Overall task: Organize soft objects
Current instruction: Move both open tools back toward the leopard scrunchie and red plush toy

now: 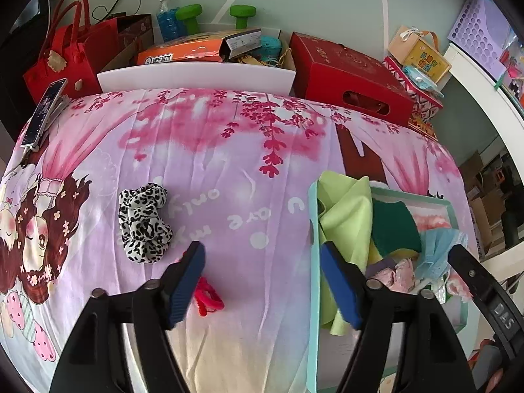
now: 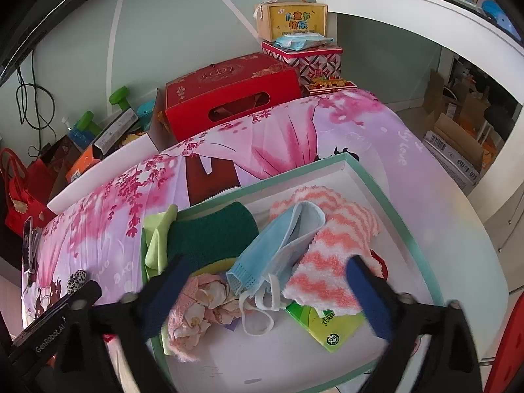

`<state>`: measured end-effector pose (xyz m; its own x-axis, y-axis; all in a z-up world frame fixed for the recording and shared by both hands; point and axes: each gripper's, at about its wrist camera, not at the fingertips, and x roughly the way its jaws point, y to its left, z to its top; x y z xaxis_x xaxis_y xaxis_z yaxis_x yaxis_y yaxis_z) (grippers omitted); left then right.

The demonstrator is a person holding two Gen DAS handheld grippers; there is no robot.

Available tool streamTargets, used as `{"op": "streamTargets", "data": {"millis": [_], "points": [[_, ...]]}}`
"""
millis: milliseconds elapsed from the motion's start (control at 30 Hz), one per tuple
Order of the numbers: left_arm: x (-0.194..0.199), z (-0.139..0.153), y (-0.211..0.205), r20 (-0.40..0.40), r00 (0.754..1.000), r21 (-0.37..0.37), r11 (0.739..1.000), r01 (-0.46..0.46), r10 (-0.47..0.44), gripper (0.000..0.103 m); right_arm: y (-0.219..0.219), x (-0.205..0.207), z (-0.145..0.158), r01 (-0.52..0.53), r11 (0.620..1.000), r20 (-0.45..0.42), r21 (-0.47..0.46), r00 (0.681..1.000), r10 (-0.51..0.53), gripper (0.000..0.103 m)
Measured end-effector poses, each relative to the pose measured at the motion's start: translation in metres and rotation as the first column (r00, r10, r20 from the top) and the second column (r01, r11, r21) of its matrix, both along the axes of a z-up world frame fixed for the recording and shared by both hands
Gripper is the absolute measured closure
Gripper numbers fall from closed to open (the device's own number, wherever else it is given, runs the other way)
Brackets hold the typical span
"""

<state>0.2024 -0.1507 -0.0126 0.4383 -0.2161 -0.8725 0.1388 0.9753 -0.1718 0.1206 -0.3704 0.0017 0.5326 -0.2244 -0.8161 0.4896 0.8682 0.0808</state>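
Note:
A leopard-print scrunchie (image 1: 144, 224) and a red hair tie (image 1: 208, 298) lie on the pink cartoon sheet (image 1: 229, 150). My left gripper (image 1: 262, 281) is open and empty above the sheet, the hair tie just beside its left finger. A teal-rimmed box (image 2: 389, 196) holds a green cloth (image 2: 157, 239), dark green sponge (image 2: 213, 232), blue face mask (image 2: 278, 245), pink striped fuzzy cloth (image 2: 327, 262), pink floral scrunchie (image 2: 196, 311) and a green packet (image 2: 330, 330). My right gripper (image 2: 265, 298) is open and empty above the box's contents.
Behind the sheet stand a white bin (image 1: 196, 75) of boxes, a red gift box (image 1: 350, 72), red bags (image 1: 65, 55) and green dumbbells (image 1: 242, 14). A phone (image 1: 44, 111) lies at the sheet's left edge. A white shelf (image 2: 425, 19) and cardboard boxes (image 2: 455, 144) are at right.

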Motion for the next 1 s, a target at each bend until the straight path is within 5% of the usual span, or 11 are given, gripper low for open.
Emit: {"op": "streamTargets", "data": {"millis": [667,1000], "points": [[0.006,0.007,0.023,0.026,0.997,0.018,0.998,-0.067,0.066,0.007,0.002,-0.001,0.005,0.008,1.0,0.027,-0.001,1.0,-0.007,0.0],[0.011,0.028,0.084,0.077,0.982,0.051,0.983,-0.177,0.173,0.007,0.03,0.004,0.019,-0.047,0.999,0.081,0.006,0.996,0.047,0.0]]}}
